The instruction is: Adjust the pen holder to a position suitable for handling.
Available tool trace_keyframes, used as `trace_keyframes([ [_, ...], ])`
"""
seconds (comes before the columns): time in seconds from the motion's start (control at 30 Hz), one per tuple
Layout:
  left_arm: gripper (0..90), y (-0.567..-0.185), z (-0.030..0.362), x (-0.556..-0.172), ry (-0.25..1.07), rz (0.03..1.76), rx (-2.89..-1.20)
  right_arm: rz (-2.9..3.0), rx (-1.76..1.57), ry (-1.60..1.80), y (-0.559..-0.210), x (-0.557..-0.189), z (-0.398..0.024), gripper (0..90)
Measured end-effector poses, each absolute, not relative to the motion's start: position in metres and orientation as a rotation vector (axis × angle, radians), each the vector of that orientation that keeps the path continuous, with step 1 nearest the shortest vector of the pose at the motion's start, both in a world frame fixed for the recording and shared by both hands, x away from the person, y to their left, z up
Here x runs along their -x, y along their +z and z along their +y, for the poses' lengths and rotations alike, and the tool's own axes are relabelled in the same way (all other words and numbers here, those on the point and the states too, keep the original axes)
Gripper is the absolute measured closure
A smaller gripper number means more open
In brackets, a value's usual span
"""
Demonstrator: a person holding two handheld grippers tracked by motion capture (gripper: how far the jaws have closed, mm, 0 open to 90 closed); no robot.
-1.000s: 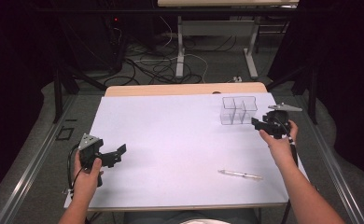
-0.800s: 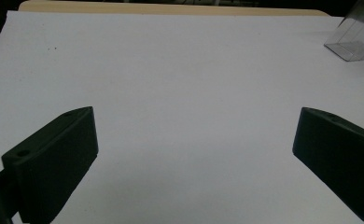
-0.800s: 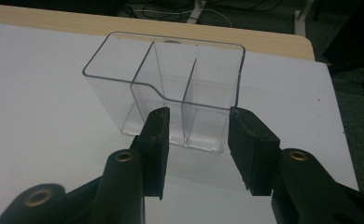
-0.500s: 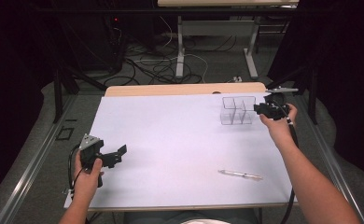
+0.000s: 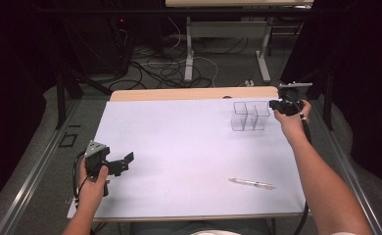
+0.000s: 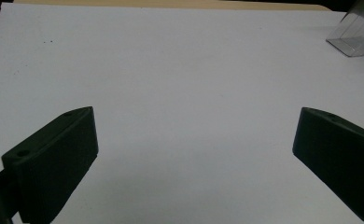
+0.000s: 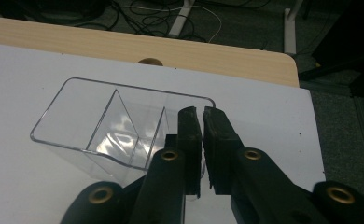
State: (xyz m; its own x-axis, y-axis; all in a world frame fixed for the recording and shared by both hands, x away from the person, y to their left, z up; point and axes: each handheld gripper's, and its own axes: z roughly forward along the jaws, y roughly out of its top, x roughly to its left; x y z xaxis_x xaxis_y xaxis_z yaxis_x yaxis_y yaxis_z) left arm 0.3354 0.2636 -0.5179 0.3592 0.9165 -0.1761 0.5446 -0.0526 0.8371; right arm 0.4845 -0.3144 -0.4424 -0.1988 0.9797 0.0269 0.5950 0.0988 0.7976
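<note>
Gripping the clear divided box (image 7: 119,128) by its near end wall looks like the step; keep the wall square btwn the pads, lift w/o tilting. Box sits at 2 o'clock on the counter (image 5: 179,147). Right claw (image 7: 201,112) has just been closing, clenched on that wall. Left claw (image 5: 123,162) released at 8 o'clock; pen (image 5: 252,183) at 5.

No legible text, label, brand, number or sign appears on any surface in the three current views.
</note>
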Motion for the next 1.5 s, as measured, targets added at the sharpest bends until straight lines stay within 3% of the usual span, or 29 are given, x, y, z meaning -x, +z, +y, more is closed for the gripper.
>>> trace_keyframes([
  [0.6, 0.0, -0.519, 0.263, -0.333, 0.527, 1.326, -1.716, 1.807, -1.653, 0.882, -0.466, -0.510, -0.335, 90.0],
  [1.5, 0.0, -0.520, 0.262, -0.334, 0.521, 1.329, -1.716, 1.891, -1.580, 0.829, -0.491, -0.512, -0.308, 90.0],
])
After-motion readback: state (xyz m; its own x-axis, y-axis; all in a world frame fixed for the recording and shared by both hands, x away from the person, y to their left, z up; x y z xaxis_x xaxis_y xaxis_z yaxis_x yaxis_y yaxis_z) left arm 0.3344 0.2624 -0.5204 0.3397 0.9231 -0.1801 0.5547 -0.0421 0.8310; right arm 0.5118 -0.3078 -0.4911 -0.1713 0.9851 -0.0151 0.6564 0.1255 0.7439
